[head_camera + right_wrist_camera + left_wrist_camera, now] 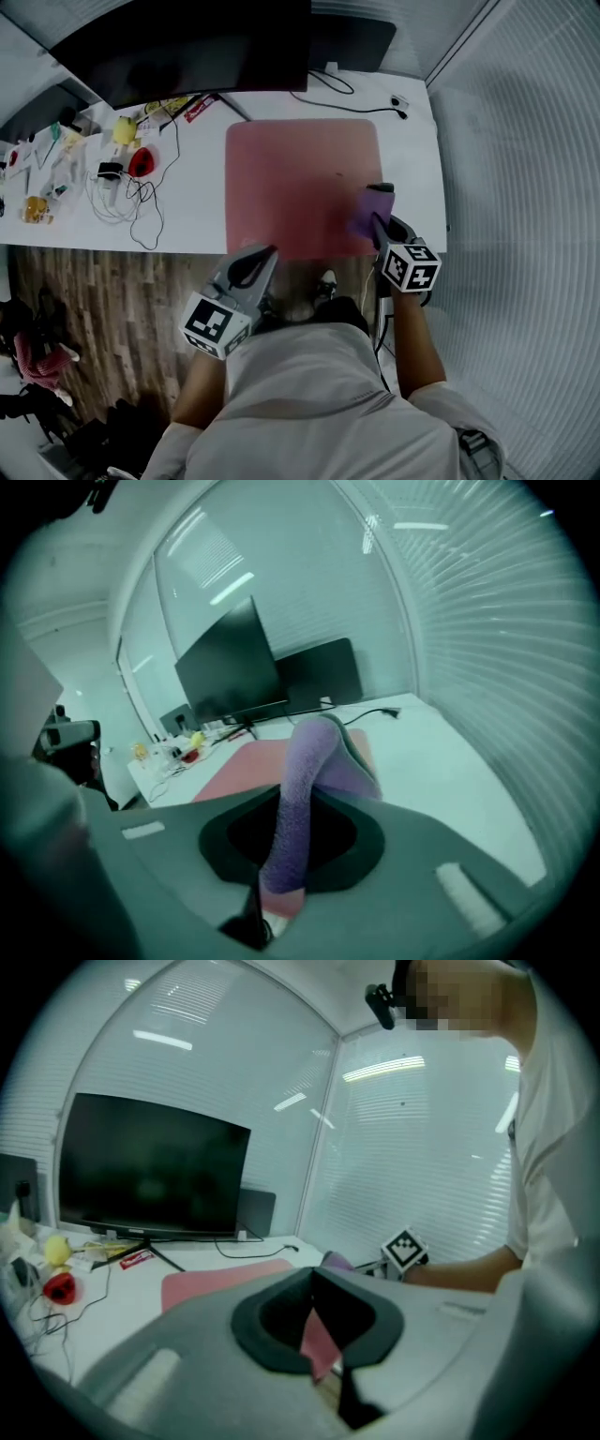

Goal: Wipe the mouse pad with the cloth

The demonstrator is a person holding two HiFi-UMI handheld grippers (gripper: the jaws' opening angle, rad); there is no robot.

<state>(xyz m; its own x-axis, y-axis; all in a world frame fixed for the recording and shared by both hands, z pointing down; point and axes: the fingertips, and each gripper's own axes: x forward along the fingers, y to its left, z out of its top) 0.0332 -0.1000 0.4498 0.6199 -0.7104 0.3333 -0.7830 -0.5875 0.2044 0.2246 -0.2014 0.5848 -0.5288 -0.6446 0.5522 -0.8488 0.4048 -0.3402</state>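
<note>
You are at the wiping step. Your right gripper (382, 230) pinches the purple cloth (370, 208) between its jaws, over the right front part of the pink mouse pad (300, 183). Your left gripper (267, 253) hangs at the pad's near edge, its jaws pressed together on nothing. Next, I think, you must press the cloth flat and sweep it across the pad. The pad lies on a white desk (412, 141) before a dark monitor (187, 47). Cables (127, 197) lie at the left, and the walls have slats.

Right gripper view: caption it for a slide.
Right gripper, shut on the purple cloth, at the pink mouse pad.
</note>
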